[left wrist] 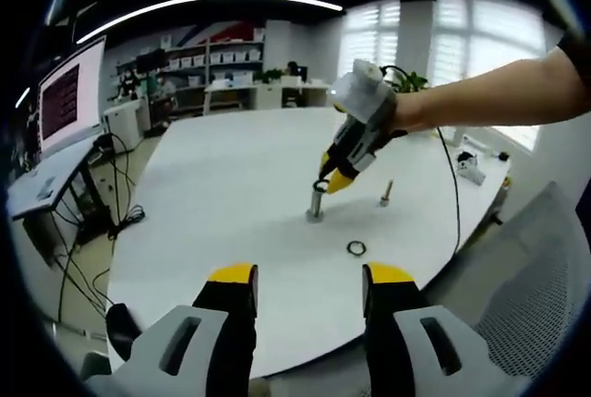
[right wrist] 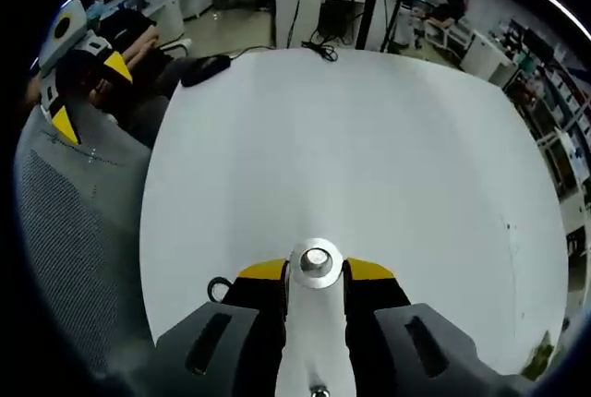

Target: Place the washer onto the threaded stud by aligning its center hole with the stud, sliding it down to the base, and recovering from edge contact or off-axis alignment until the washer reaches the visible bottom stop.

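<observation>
Left gripper: jaws spread, nothing between them, low over table edge.

Right gripper, seen from left gripper view: yellow tips at top of stud, pinching dark washer. I cannot tell whether hole sits over stud or rim rests on its top.

Right gripper view: right gripper jaws flank stud top; washer itself hidden there. Stud base cut off by jaws.

Second washer flat on table, near stud. Second stud stands beyond, small, thread not discernible.

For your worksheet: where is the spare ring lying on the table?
In the left gripper view, the ring lies flat on the white table, right of the stud, nearer the camera.
</observation>
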A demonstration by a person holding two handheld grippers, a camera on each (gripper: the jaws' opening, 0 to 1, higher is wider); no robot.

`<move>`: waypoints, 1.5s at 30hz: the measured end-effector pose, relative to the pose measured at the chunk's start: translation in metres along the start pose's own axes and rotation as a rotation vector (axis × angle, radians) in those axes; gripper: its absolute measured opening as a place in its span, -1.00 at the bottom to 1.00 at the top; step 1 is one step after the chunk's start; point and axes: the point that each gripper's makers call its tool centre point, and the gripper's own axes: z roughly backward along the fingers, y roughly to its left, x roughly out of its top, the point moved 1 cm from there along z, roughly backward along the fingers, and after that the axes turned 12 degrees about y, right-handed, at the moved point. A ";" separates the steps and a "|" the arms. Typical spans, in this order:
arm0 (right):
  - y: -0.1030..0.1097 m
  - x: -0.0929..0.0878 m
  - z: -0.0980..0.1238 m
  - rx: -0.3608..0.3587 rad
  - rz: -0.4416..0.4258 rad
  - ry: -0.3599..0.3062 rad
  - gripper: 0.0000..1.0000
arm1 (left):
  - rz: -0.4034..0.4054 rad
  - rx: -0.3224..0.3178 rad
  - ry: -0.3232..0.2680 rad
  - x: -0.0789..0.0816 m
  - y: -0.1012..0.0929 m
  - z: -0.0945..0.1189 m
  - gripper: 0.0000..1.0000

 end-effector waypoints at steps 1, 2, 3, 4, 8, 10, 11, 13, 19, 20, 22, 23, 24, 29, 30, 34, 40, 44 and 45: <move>0.000 0.001 -0.001 0.000 0.002 0.003 -0.52 | 0.000 -0.001 0.005 -0.001 0.000 0.000 -0.13; 0.000 0.001 -0.002 -0.003 0.005 0.005 -0.52 | 0.001 -0.002 0.008 -0.001 0.000 -0.001 -0.13; 0.000 0.002 -0.002 -0.001 0.006 0.007 -0.52 | 0.002 -0.002 0.009 -0.001 0.000 -0.001 -0.14; 0.000 0.002 -0.004 0.003 0.005 0.009 -0.52 | 0.001 -0.002 0.009 -0.001 0.000 -0.001 -0.14; -0.001 0.002 -0.008 0.010 0.001 0.015 -0.52 | 0.005 -0.002 0.008 -0.001 0.000 -0.001 -0.13; 0.001 0.002 -0.010 0.007 0.015 0.022 -0.53 | 0.003 -0.003 0.027 -0.004 -0.001 -0.003 -0.13; 0.001 0.004 -0.010 0.005 0.023 0.021 -0.53 | -0.001 -0.002 0.032 -0.004 -0.001 -0.003 -0.13; 0.000 0.005 -0.009 0.003 0.027 0.023 -0.53 | 0.006 -0.004 0.026 -0.004 -0.001 -0.003 -0.13; 0.000 0.008 -0.009 -0.003 0.040 0.046 -0.53 | 0.007 -0.003 0.029 -0.004 0.000 -0.003 -0.13; -0.001 0.007 -0.009 -0.017 0.078 0.079 -0.53 | 0.009 -0.004 0.028 -0.004 0.000 -0.003 -0.13; 0.000 0.008 -0.010 -0.033 0.130 0.123 -0.53 | 0.009 -0.004 0.030 -0.004 0.000 -0.003 -0.13; 0.001 0.009 -0.010 -0.038 0.163 0.153 -0.53 | 0.010 -0.004 0.030 -0.004 0.000 -0.003 -0.13; 0.000 0.010 -0.012 -0.036 0.190 0.181 -0.53 | 0.010 -0.005 0.029 -0.004 0.000 -0.003 -0.13; -0.003 0.014 -0.014 -0.029 0.290 0.273 -0.53 | 0.012 -0.005 0.029 -0.004 0.000 -0.003 -0.13; -0.003 0.014 -0.015 -0.027 0.300 0.284 -0.53 | 0.014 -0.005 0.027 -0.003 0.000 -0.003 -0.13; -0.001 0.016 -0.015 -0.014 0.339 0.315 -0.53 | 0.017 -0.004 0.026 -0.003 0.001 -0.003 -0.13; 0.000 0.017 -0.016 0.006 0.317 0.356 -0.53 | 0.019 -0.005 0.022 -0.002 0.001 -0.003 -0.13; -0.001 0.018 -0.017 0.027 0.271 0.390 -0.53 | 0.020 -0.005 0.021 -0.002 0.001 -0.003 -0.13; -0.001 0.018 -0.017 0.032 0.264 0.400 -0.53 | 0.022 -0.006 0.021 -0.002 0.001 -0.003 -0.13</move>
